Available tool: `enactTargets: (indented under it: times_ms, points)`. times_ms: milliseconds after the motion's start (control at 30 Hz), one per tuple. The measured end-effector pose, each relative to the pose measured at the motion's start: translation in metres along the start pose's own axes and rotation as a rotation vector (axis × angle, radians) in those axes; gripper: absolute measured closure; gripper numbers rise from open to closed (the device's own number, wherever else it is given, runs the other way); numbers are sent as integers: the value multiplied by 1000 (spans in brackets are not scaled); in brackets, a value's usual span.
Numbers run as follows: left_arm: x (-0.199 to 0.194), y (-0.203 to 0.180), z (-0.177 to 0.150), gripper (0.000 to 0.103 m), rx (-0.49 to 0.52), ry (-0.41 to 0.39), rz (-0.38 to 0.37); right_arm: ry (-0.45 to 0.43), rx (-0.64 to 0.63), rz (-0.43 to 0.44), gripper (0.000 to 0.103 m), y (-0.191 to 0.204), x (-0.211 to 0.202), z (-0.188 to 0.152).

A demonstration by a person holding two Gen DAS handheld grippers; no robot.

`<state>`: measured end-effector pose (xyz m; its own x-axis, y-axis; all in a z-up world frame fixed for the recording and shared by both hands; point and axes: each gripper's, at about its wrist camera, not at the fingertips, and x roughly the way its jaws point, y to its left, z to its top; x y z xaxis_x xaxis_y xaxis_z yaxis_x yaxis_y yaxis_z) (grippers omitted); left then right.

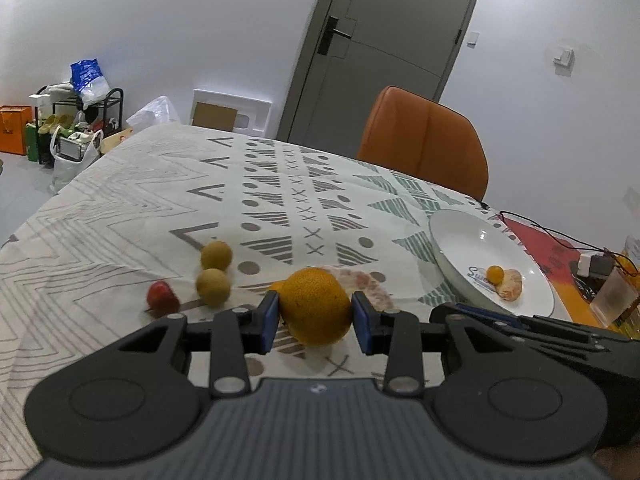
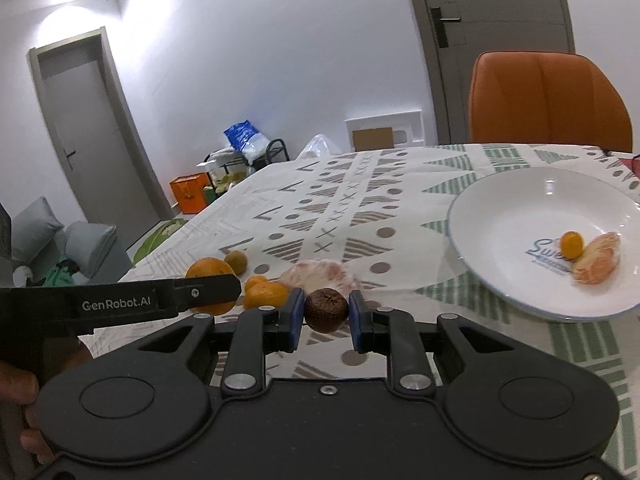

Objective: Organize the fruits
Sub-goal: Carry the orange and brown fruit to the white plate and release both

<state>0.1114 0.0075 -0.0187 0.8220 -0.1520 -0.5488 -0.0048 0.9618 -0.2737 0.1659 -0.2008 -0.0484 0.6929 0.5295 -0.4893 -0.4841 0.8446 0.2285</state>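
Left gripper [image 1: 315, 322] clamps orange [image 1: 316, 306]; longans [image 1: 214, 274] beside plate [image 1: 460, 248].

Orange [image 1: 316, 308] fruit between blue pads [image 1: 269, 320]; brown fruit [image 2: 326, 310]; white plate [image 2: 520, 204] with blue rim; cloth [image 1: 160, 200] cream – grey and green triangles, dots, crosses; orange chair [image 2: 548, 96].

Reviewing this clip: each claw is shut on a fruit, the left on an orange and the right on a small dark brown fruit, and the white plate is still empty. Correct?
Not quite. The white plate is not empty: the right wrist view shows a small orange fruit and a peeled citrus piece on it. The left claw does grip the orange, and the right claw the dark brown fruit.
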Motion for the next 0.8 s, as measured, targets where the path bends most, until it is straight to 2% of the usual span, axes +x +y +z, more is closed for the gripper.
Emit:
enactTargets:
  times_ms: [800]
  points:
    - [30,-69,4,66,111,17,-61,-93,111,-103,81,-70,-34,0]
